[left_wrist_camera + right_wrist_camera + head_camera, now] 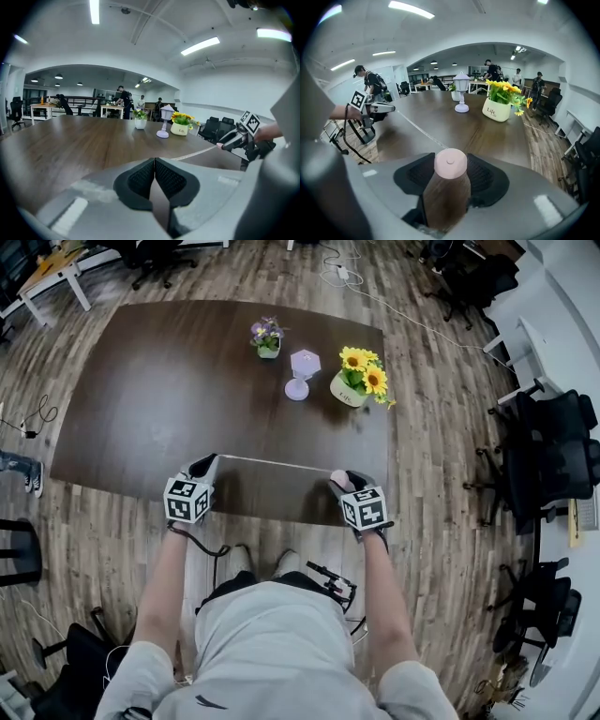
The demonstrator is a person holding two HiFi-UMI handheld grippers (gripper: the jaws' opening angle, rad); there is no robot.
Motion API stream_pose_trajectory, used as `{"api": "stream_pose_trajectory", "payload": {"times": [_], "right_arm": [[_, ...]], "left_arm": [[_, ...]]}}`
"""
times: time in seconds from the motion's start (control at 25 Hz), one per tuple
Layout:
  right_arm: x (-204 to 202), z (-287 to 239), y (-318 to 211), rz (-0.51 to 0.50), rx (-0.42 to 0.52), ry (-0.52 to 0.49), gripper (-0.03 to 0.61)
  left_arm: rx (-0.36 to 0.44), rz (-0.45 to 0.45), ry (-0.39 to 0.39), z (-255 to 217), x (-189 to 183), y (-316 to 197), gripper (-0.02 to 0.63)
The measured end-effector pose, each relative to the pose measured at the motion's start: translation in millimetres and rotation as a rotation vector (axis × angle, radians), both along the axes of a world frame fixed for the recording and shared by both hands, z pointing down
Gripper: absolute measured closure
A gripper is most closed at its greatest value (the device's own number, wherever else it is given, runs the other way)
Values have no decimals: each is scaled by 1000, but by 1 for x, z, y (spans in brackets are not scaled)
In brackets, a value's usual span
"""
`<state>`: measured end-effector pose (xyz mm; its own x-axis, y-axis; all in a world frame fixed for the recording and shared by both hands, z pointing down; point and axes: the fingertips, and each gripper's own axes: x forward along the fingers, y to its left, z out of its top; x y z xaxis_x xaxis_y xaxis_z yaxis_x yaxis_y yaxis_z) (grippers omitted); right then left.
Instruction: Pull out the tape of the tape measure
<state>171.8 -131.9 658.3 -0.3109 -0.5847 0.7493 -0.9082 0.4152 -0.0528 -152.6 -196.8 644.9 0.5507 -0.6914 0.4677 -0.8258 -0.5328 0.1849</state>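
Observation:
A thin white tape [277, 463] runs taut above the near edge of the dark wooden table [159, 399], from one gripper to the other. My left gripper [204, 465] is shut on the tape's end; in its own view the pads [143, 177] meet, and the tape [199, 151] leads off right to the right gripper [233, 139]. My right gripper [343, 480] is shut on the tape measure's round pink case [450, 165], which stands between its pads. From there the tape [419, 127] stretches left to the left gripper [379, 108].
At the table's far side stand a small pot of purple flowers [267, 337], a lilac lamp-shaped ornament [302, 374] and a pot of sunflowers [358, 381]. Black office chairs [553, 451] stand to the right. People stand at desks in the background [490, 70].

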Motion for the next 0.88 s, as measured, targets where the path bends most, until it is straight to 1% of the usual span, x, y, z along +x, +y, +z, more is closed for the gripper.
{"api": "stream_pose_trajectory", "payload": {"times": [0.16,0.28,0.4,0.52,0.64,0.72,0.88], "right_arm": [[2,25,-7,38,-37,38,362],[2,33,-12,36,-55,68,362],[2,43,-15,23,-81,91,362],[3,54,-14,30,-101,87,362],[3,55,-13,42,-97,64,362],[2,55,-13,38,-95,56,360],[3,57,-14,35,-98,53,360]], "left_arm": [[-36,20,-92,24,6,-3,601],[-59,31,-163,40,7,-3,601],[-86,31,-204,53,9,-2,601],[-93,28,-255,62,11,-4,601],[-95,24,-314,68,11,-3,601],[-87,19,-323,68,10,-3,600],[-81,11,-307,72,10,-6,600]]}}
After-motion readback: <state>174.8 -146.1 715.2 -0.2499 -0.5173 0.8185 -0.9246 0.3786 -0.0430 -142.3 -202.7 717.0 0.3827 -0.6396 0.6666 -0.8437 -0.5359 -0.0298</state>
